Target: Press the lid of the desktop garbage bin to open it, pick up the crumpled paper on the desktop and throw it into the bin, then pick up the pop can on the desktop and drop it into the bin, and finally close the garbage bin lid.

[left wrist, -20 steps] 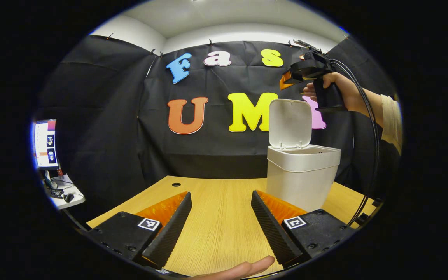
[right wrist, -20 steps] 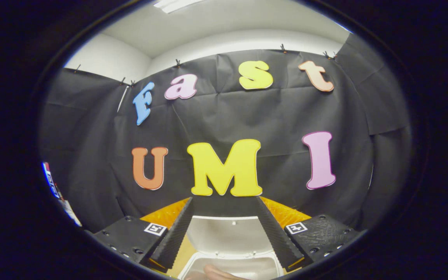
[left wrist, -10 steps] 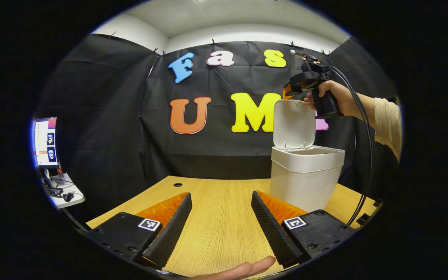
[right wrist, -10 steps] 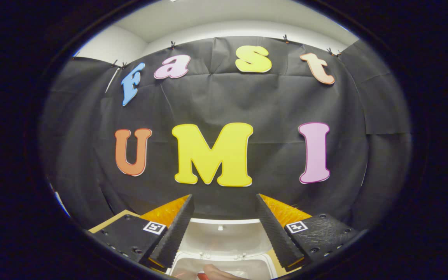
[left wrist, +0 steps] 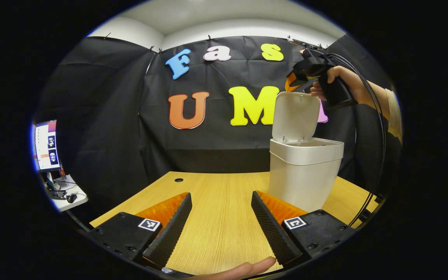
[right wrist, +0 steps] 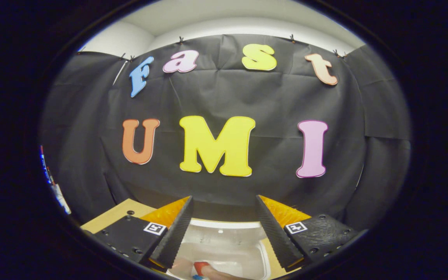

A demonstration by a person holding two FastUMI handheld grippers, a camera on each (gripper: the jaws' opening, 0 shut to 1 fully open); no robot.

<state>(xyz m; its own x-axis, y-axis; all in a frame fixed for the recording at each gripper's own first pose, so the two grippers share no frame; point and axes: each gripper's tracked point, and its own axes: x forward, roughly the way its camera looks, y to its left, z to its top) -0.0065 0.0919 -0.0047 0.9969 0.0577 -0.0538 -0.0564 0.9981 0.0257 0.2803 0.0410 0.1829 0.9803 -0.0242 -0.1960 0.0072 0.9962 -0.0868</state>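
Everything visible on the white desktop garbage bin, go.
The white plastic desktop garbage bin stands upright on the light wooden desk, toward its right rear. Its body tapers downward below a thicker rim band. Its rounded, hinged lid stands open, near vertical. The right gripper hangs just above the lid's top edge; contact can't be judged.

Light wood-grain surface point(left wrist: 224, 217), w/ a small round cable hole point(left wrist: 178, 180) near its far left edge. White desktop garbage bin point(left wrist: 301, 175) stands upright on it, toward far right, lid point(left wrist: 294, 116) hinged up at the back. Rest of the surface in left gripper view is bare wood. In right gripper view, a corner of the surface point(right wrist: 115, 214) w/ the hole point(right wrist: 130, 212) shows lower left.
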